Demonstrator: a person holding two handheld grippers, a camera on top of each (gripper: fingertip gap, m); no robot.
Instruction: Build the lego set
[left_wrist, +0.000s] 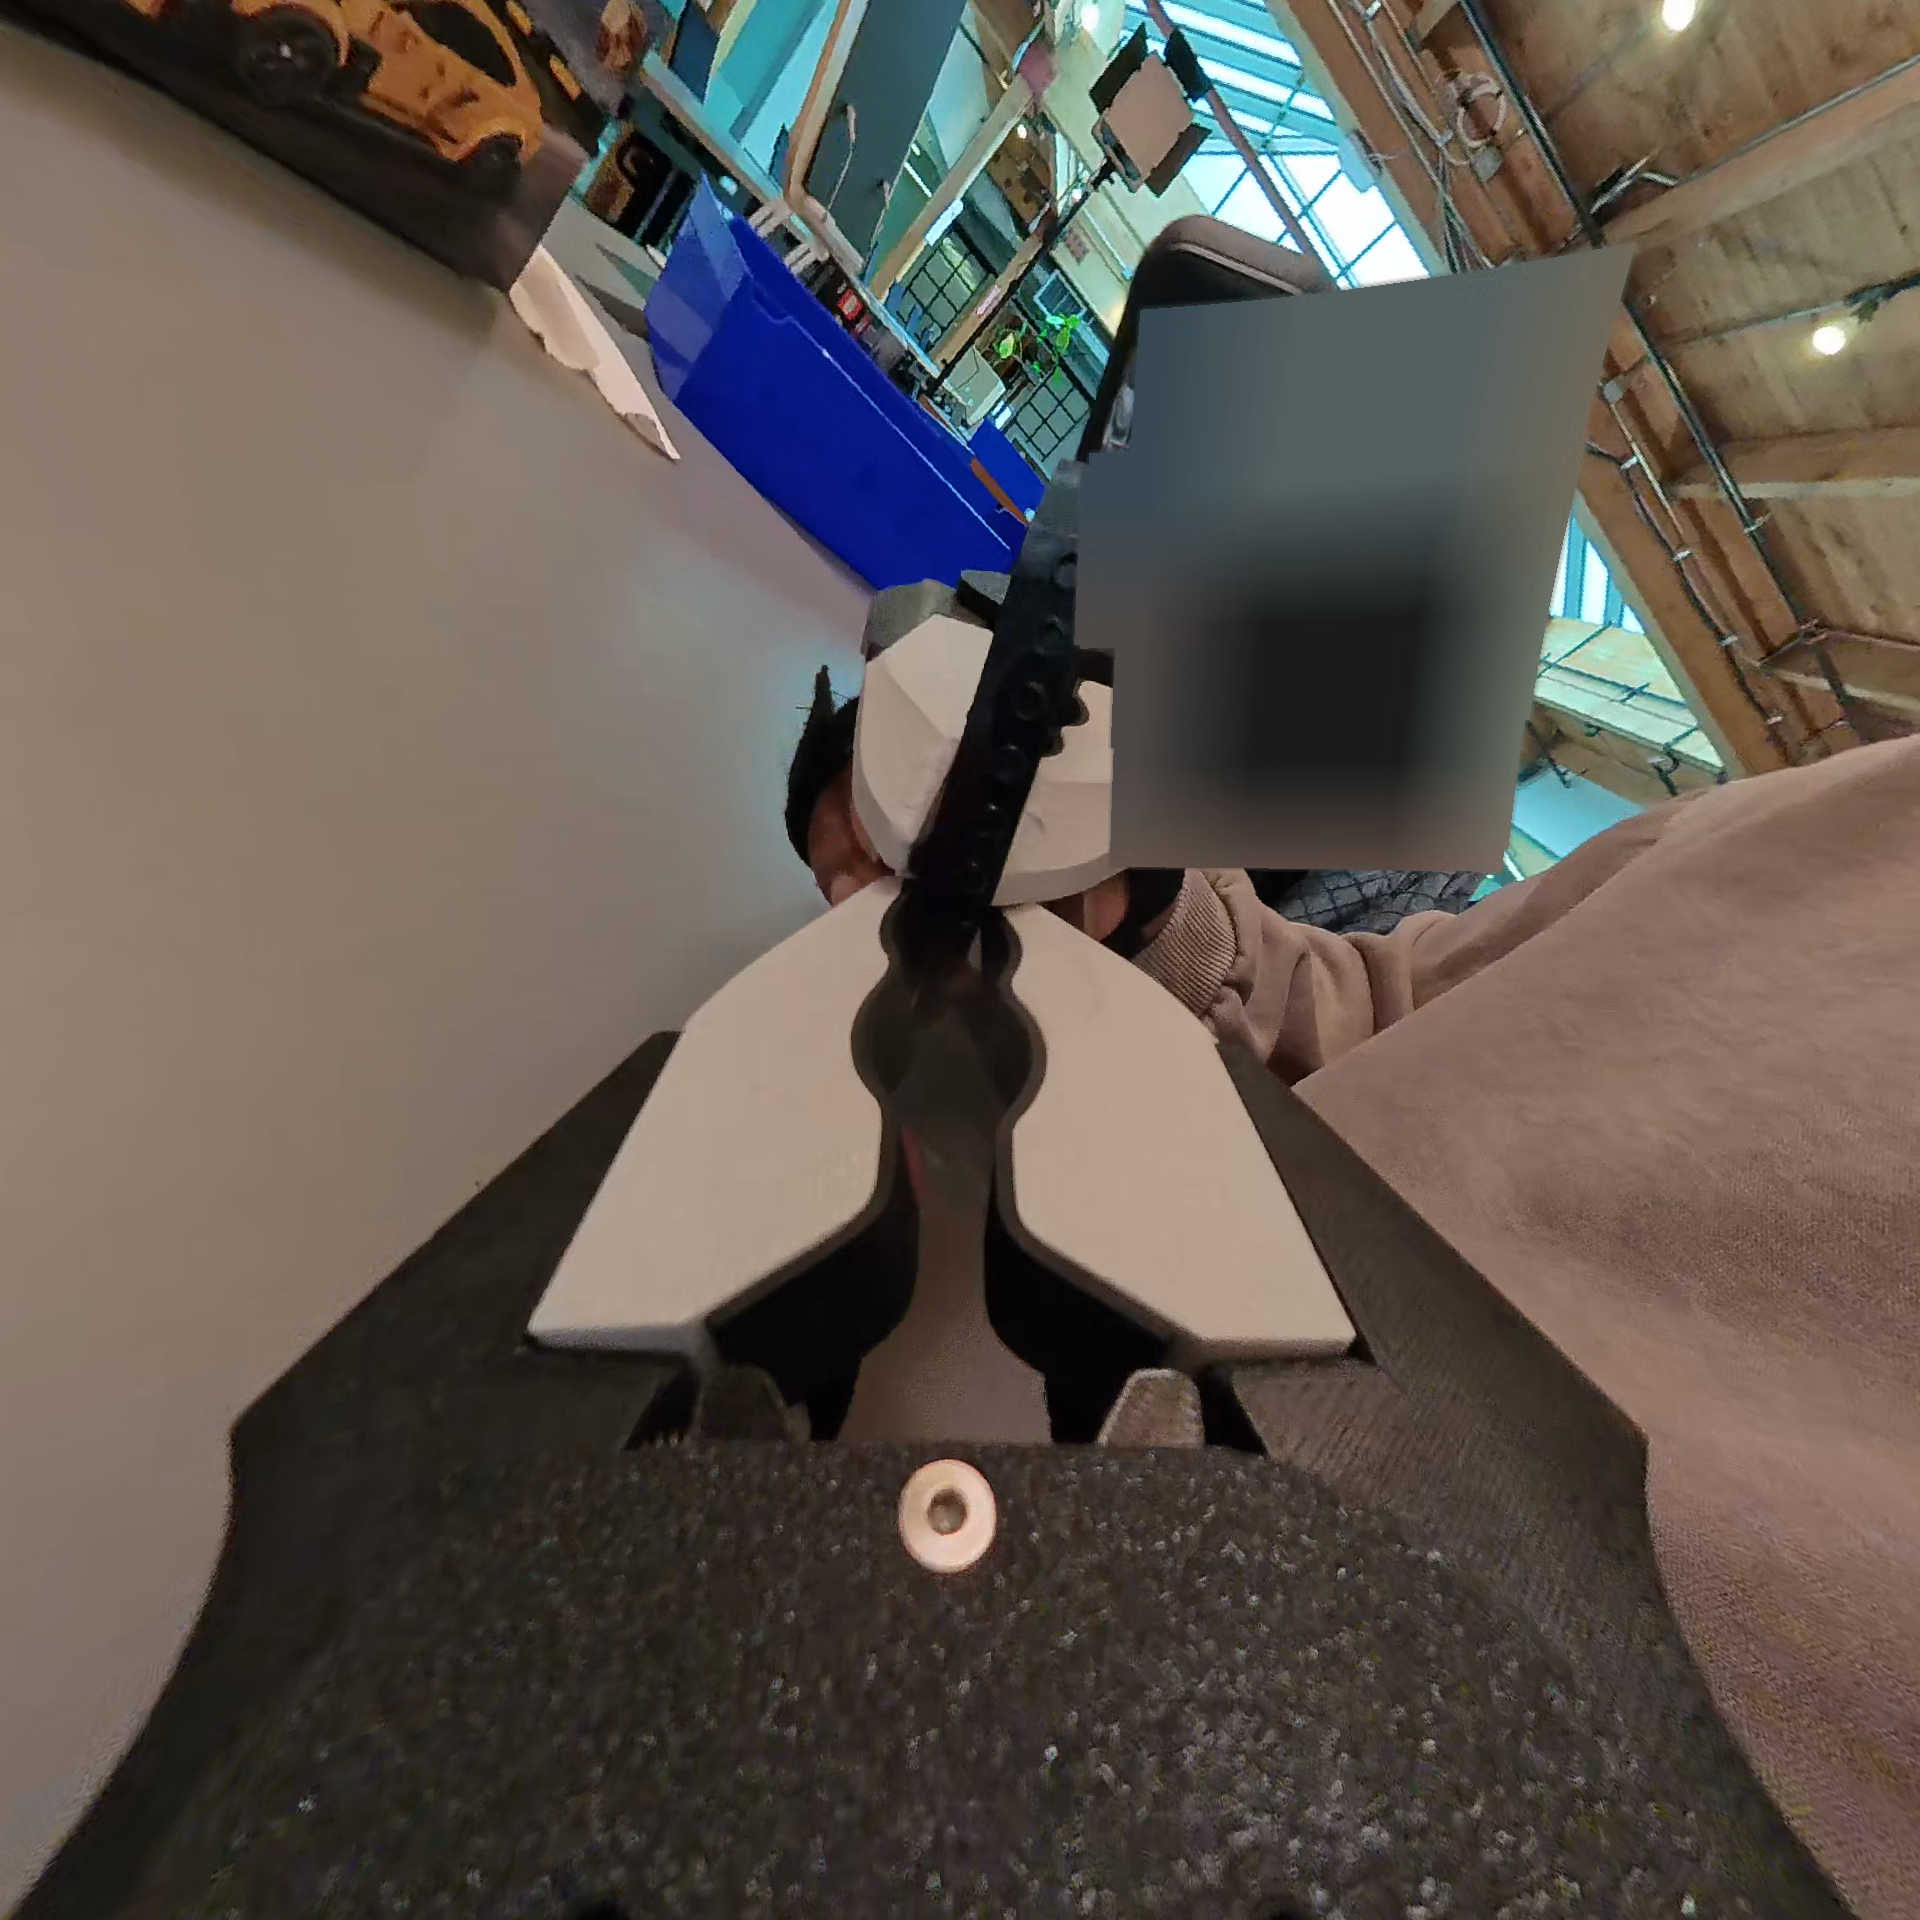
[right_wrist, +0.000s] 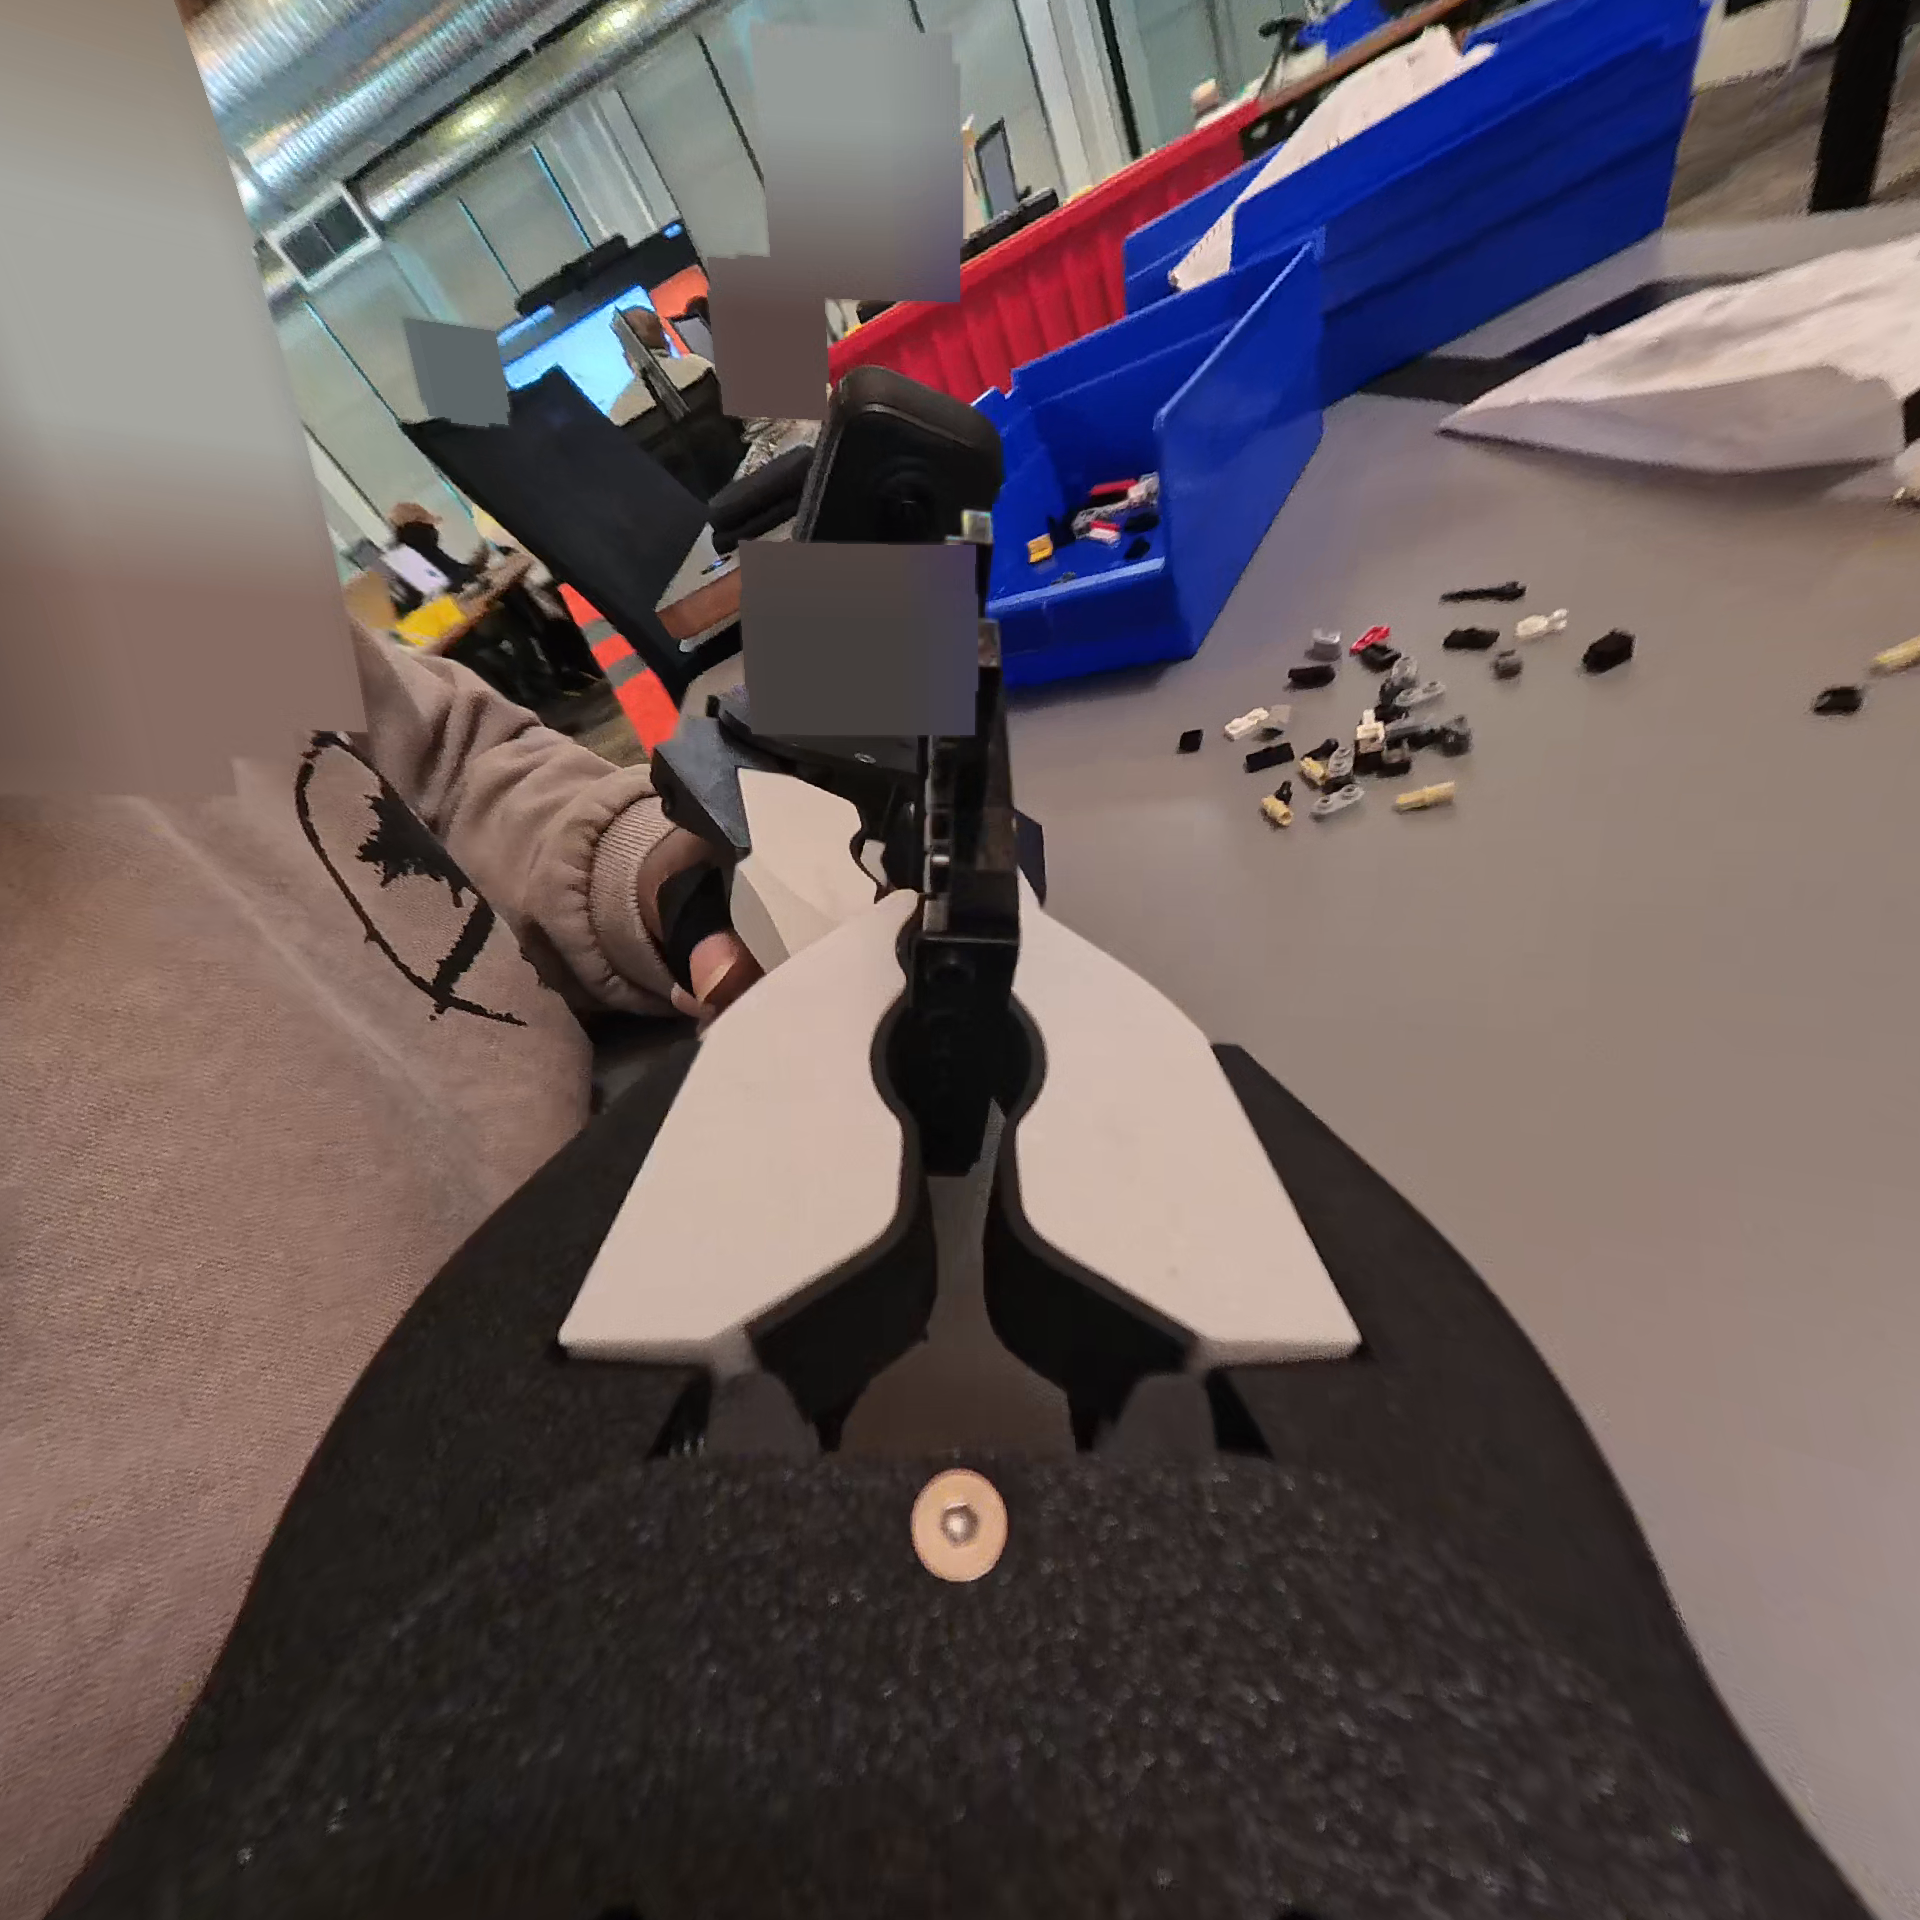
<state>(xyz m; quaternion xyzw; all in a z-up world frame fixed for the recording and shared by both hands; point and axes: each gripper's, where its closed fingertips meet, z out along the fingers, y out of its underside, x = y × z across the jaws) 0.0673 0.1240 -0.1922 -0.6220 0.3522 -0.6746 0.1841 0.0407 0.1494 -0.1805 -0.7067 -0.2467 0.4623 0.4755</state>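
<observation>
Left wrist view: the left gripper (left_wrist: 940, 914) pinches one end of the black lego assembly (left_wrist: 1023, 665), fingers nearly closed on it, and the piece runs forward past the tips. The right gripper (right_wrist: 961, 935) clamps the other end, so it is braced from both sides, likely for pressing. Loose lego pieces (right_wrist: 1382, 727) wait right of the right fingers.
</observation>
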